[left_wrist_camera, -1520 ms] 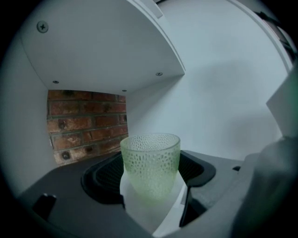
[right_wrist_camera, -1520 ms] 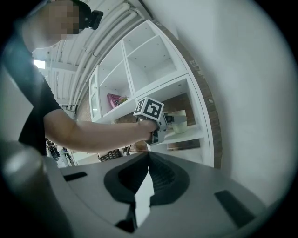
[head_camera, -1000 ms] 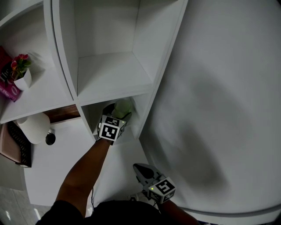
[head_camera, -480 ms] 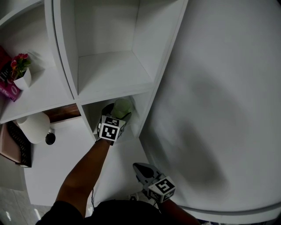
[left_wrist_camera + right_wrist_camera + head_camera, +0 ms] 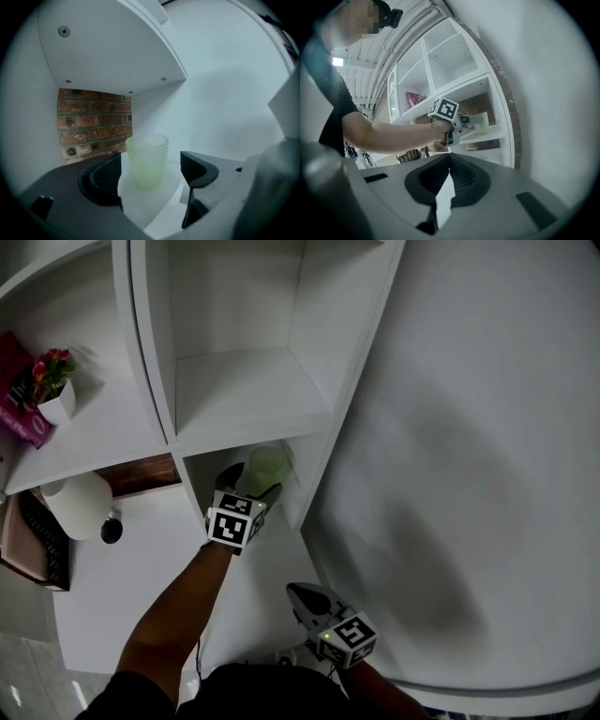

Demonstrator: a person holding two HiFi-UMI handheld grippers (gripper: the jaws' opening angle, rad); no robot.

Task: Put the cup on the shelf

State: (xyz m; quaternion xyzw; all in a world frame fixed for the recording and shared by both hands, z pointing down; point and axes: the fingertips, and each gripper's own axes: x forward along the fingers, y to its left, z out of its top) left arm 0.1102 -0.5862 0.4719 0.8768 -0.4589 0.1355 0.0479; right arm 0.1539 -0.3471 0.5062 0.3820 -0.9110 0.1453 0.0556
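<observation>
A pale green dimpled cup (image 5: 146, 159) stands upright on the white board (image 5: 149, 210) of the shelf's low compartment, also seen from above as the cup (image 5: 265, 465). My left gripper (image 5: 151, 171) straddles it, and its jaws are opening; both dark pads stand clear of the cup's sides with a gap each way. In the head view the left gripper (image 5: 251, 480) reaches into that compartment. My right gripper (image 5: 302, 594) hangs low near the person's body, its jaws shut on nothing (image 5: 449, 161). The right gripper view shows the cup (image 5: 482, 123) ahead of the left gripper (image 5: 472, 120).
The white shelf unit (image 5: 246, 395) has an open compartment above. To the left are potted flowers (image 5: 56, 395), a pink book (image 5: 19, 401), a white round object (image 5: 77, 505) and a dark basket (image 5: 42, 547). A brick wall (image 5: 93, 122) backs the compartment. A curved white wall (image 5: 487, 474) rises at right.
The left gripper's jaws have spread a little wider around the cup, which stays put on the shelf. The right gripper has hardly moved.
</observation>
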